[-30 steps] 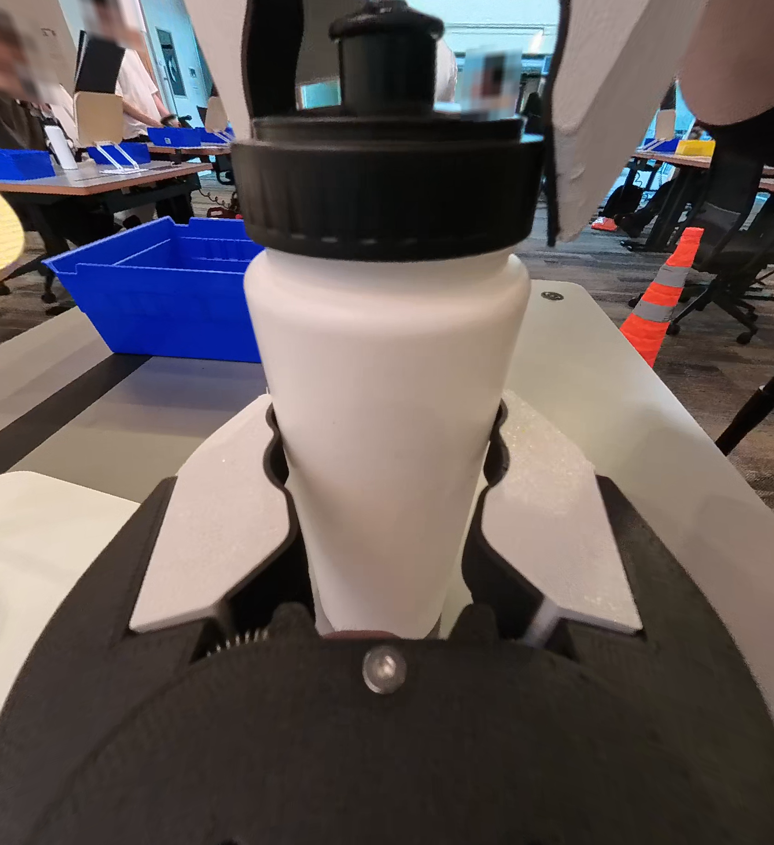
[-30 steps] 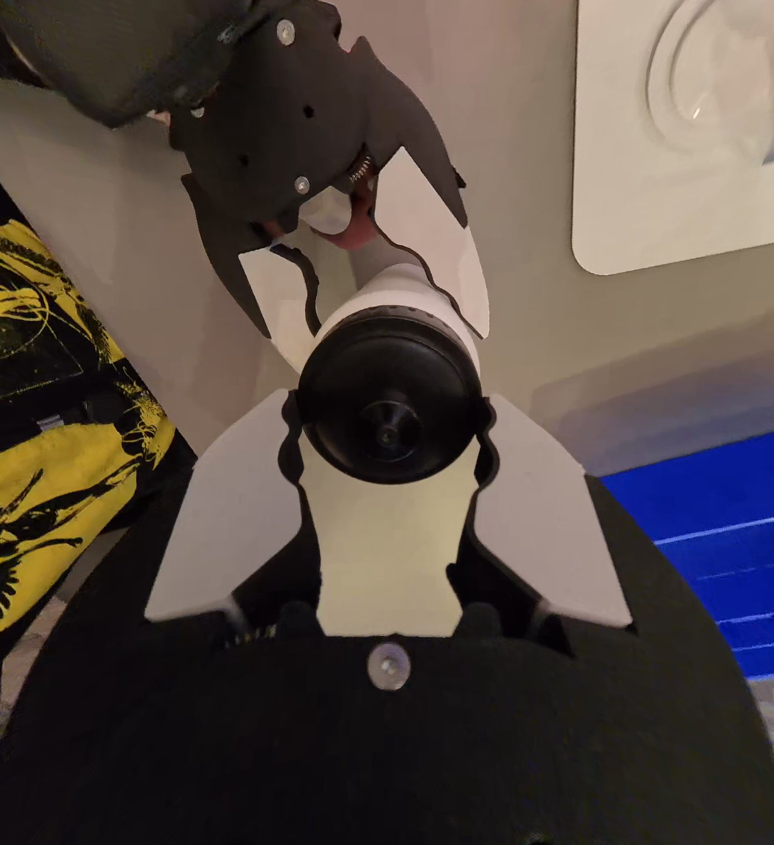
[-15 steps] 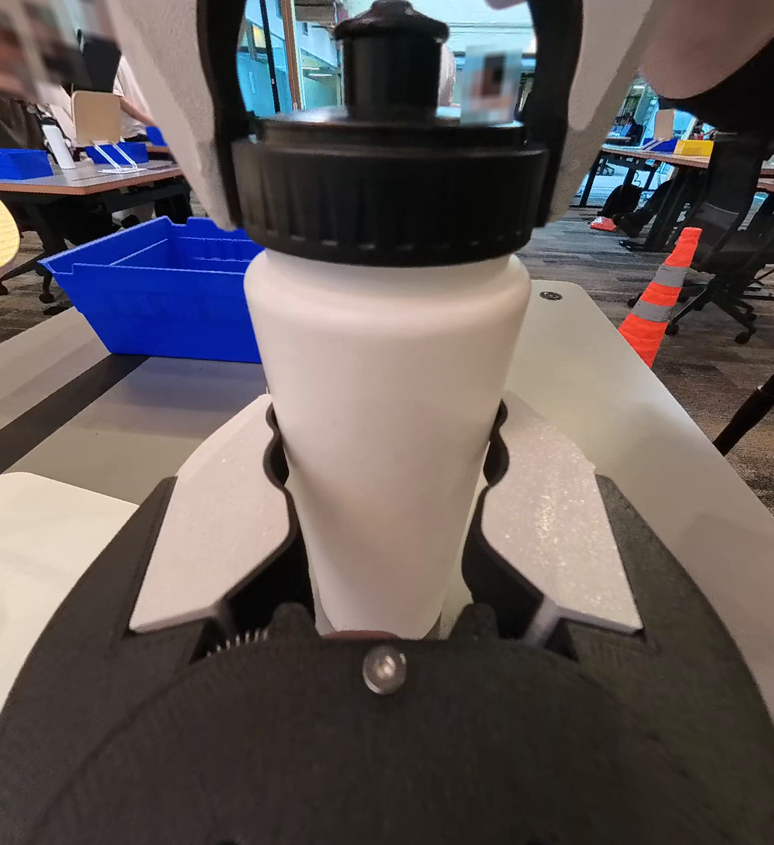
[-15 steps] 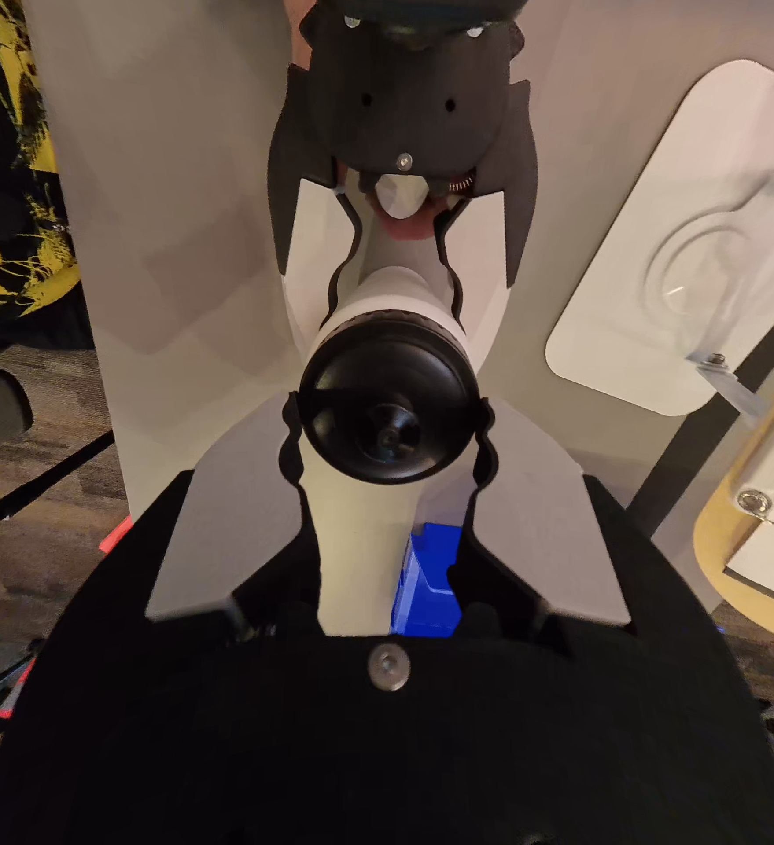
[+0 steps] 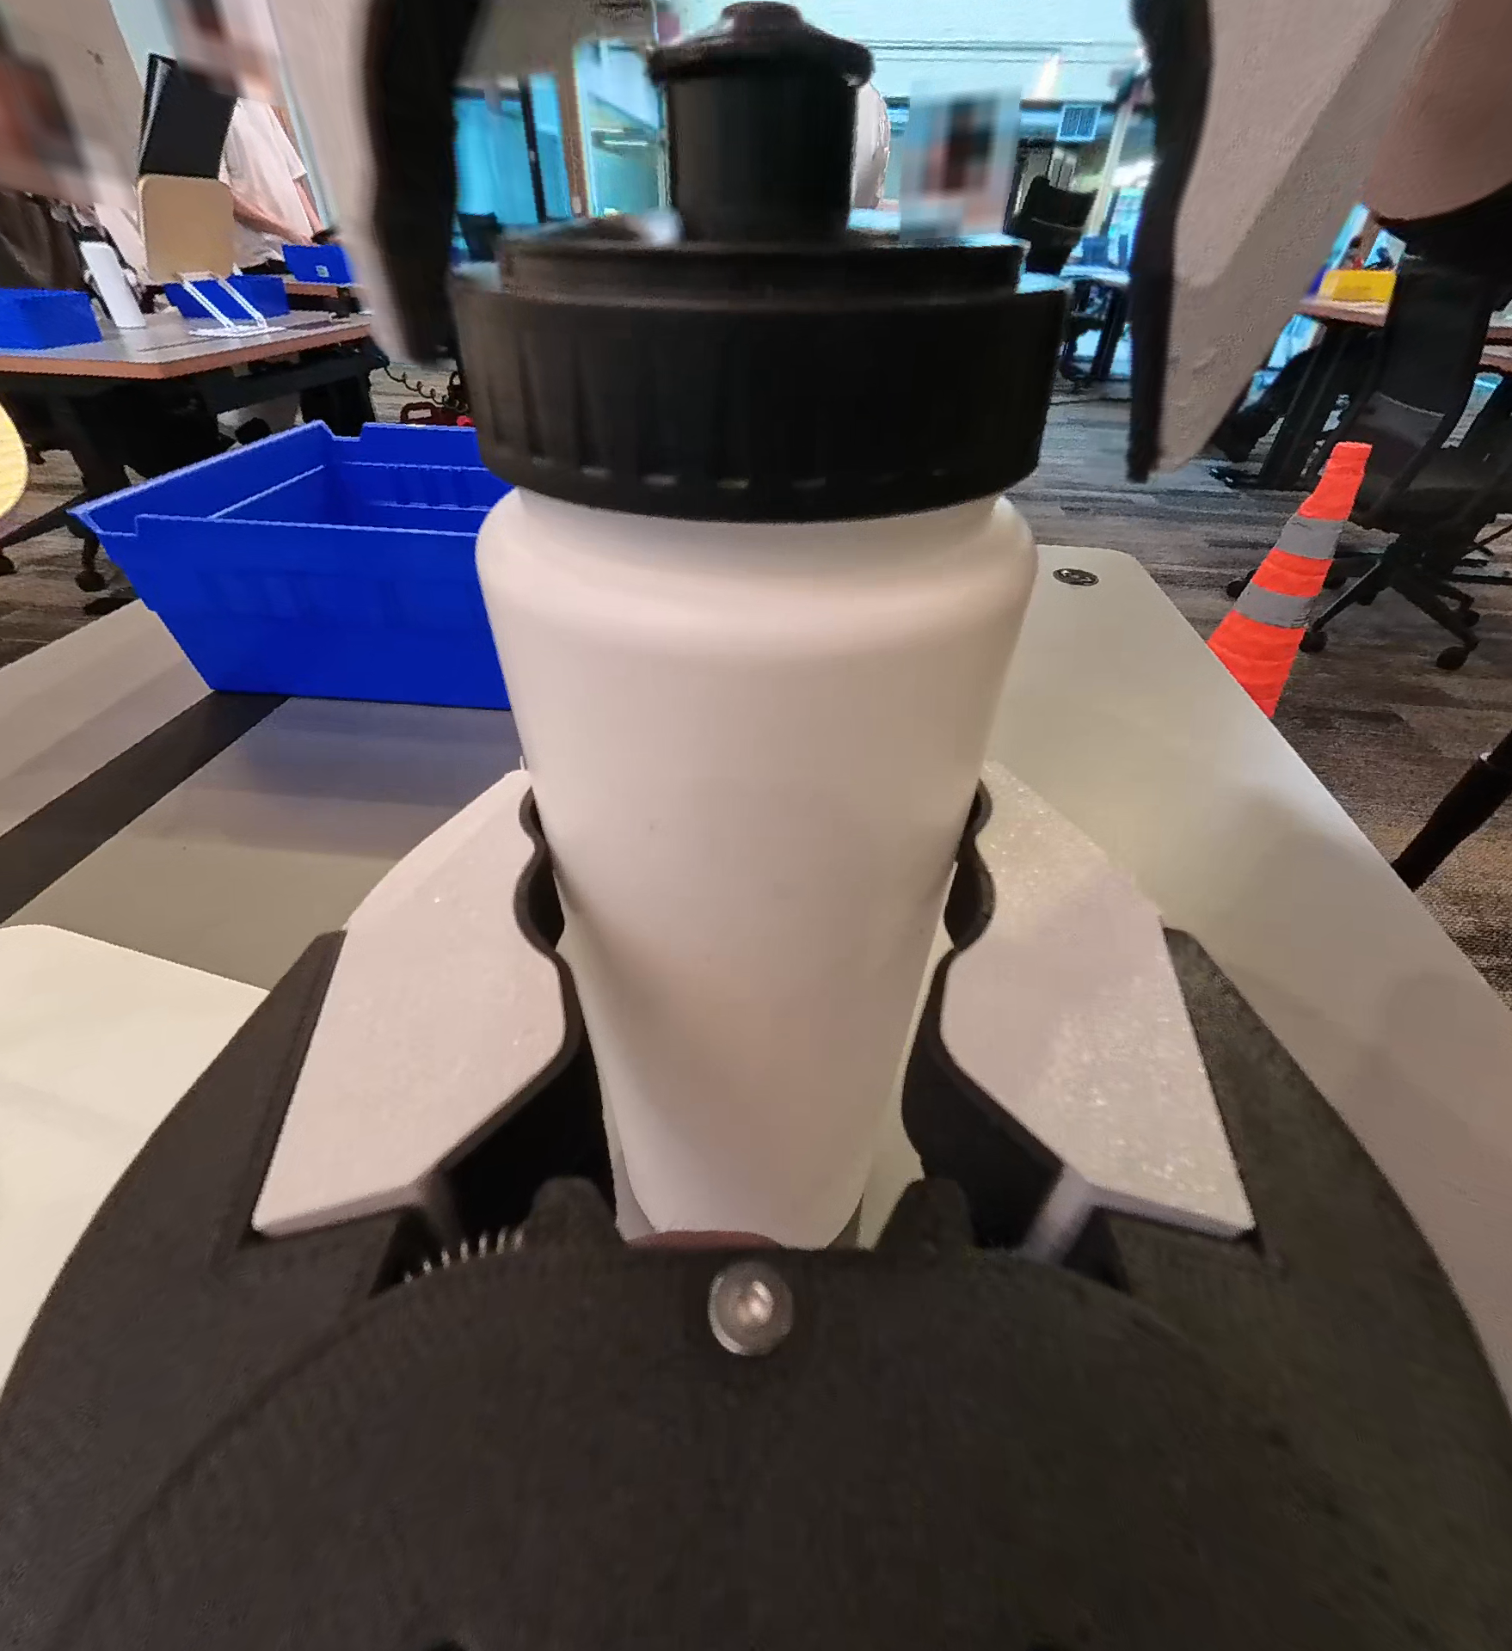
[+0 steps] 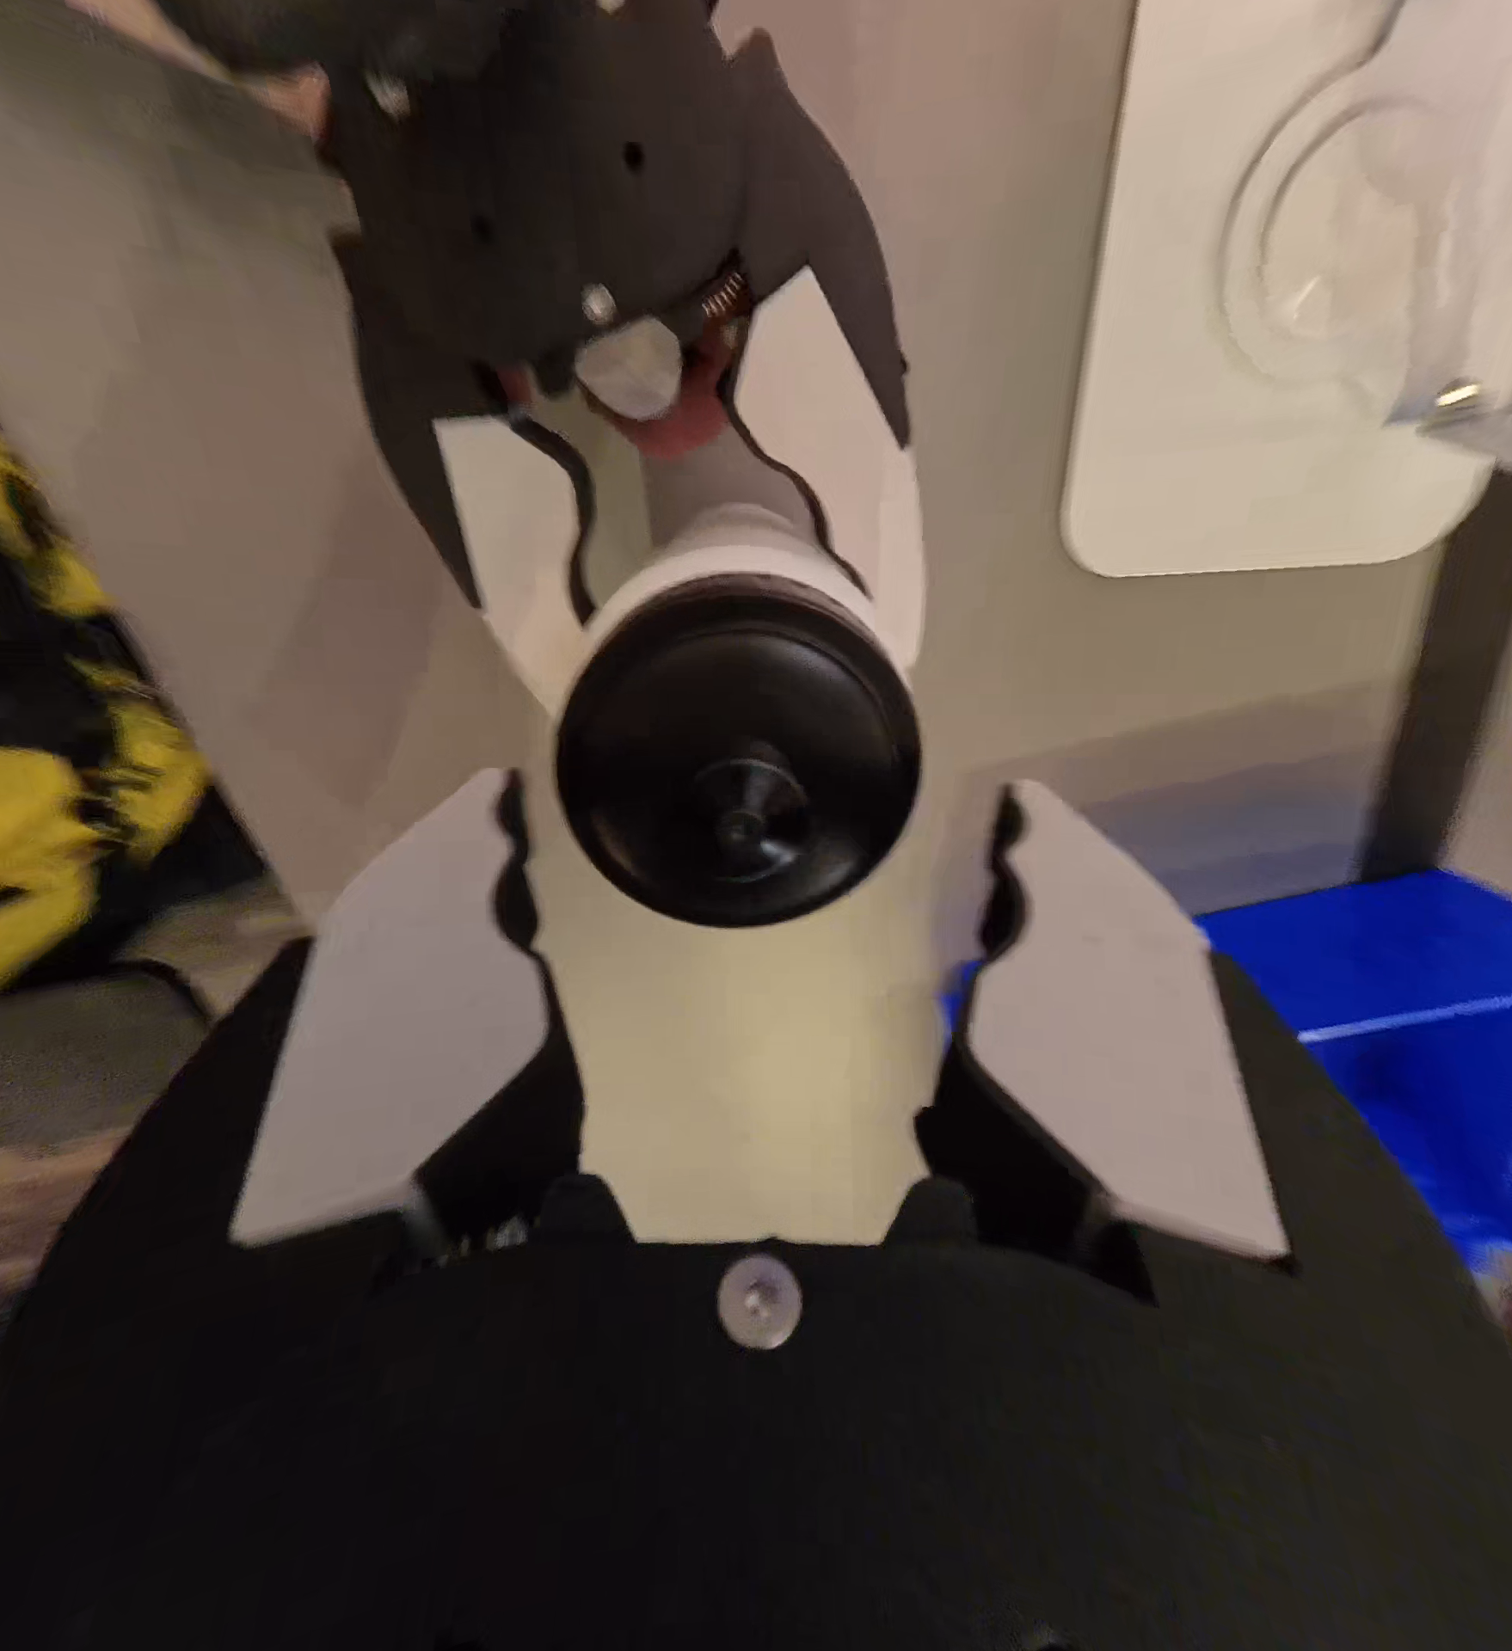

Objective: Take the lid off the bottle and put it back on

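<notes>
Your left claw (image 5: 752, 902) pinches the white bottle (image 5: 757, 804) upright above the worktop (image 5: 1181, 804), so it cannot turn. Your right claw (image 6: 757, 858) is spread around the black lid (image 5: 757, 375), not touching it, probably between twists.

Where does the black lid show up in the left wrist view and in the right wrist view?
Left wrist view: the black lid sits upper centre, seen side-on atop the white bottle.
Right wrist view: the lid is at centre, seen from above.
Shared landmark: the blue bin, left of the bottle there, lower right here.
</notes>
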`<state>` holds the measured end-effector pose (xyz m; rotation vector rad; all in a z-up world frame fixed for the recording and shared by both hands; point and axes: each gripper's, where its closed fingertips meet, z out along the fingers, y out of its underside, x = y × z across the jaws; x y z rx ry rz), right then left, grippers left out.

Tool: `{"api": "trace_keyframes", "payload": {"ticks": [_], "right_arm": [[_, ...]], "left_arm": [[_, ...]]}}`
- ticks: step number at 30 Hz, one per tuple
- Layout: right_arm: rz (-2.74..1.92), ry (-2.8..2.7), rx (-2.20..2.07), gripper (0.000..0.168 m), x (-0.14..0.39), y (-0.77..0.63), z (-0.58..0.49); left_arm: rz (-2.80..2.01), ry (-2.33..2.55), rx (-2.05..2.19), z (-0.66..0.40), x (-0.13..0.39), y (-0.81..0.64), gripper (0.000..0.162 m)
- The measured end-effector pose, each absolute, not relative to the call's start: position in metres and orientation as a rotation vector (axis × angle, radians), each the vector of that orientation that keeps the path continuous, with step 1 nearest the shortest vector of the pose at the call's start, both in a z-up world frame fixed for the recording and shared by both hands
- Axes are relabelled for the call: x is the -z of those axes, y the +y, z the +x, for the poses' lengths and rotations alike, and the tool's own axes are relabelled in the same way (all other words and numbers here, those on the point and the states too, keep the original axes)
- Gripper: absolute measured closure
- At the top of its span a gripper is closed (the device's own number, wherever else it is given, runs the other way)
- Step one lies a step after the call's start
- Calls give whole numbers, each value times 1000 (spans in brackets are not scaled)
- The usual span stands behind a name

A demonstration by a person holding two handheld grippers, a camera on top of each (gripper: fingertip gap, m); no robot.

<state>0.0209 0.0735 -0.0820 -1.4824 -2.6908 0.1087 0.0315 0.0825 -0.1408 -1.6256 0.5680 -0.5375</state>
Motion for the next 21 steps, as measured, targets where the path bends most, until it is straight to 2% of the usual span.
{"api": "trace_keyframes", "payload": {"ticks": [1,2,6,9,11,18,21], "right_arm": [[-1382,-2722,-62,63,81,77,22],[-1296,-2766,-64,64,79,75,23],[-1105,-2869,-128,76,76,65,16],[-1049,-2952,-82,94,82,69,19],[-1058,-2956,-93,94,82,68,19],[-1671,-2644,-190,93,83,68,19],[-1747,-2532,-228,93,83,65,19]], "left_arm": [[-1626,568,538,32,141,83,77],[-1625,568,540,32,141,82,77],[-1621,568,545,32,141,83,77],[-1621,569,545,32,141,82,77],[-1620,570,546,32,141,82,77],[-1624,557,550,31,141,84,77],[-1622,566,541,32,141,83,77]]}}
